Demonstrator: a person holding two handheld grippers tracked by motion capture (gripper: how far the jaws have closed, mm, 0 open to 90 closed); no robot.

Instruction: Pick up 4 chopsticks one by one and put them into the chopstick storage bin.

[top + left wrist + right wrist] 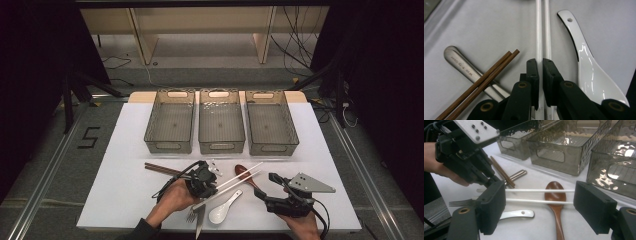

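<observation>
Two white chopsticks [246, 174] lie slanted across the white table, over a brown wooden spoon [242, 170]. My left gripper [213, 188] is at their near ends. In the left gripper view its jaws [540, 67] stand almost together, with one white chopstick [538, 30] pinched between the pads and the other running just beside them. My right gripper [265, 188] hovers at the right, open. In the right gripper view its pads [544, 207] are wide apart, with the chopsticks [536, 190] and the wooden spoon [555, 192] on the table beyond them.
Three clear bins [222, 146] stand in a row at the back. A white ceramic spoon [223, 210], a fork [191, 216], brown chopsticks [160, 169] and metal handles [461, 66] lie around the left gripper.
</observation>
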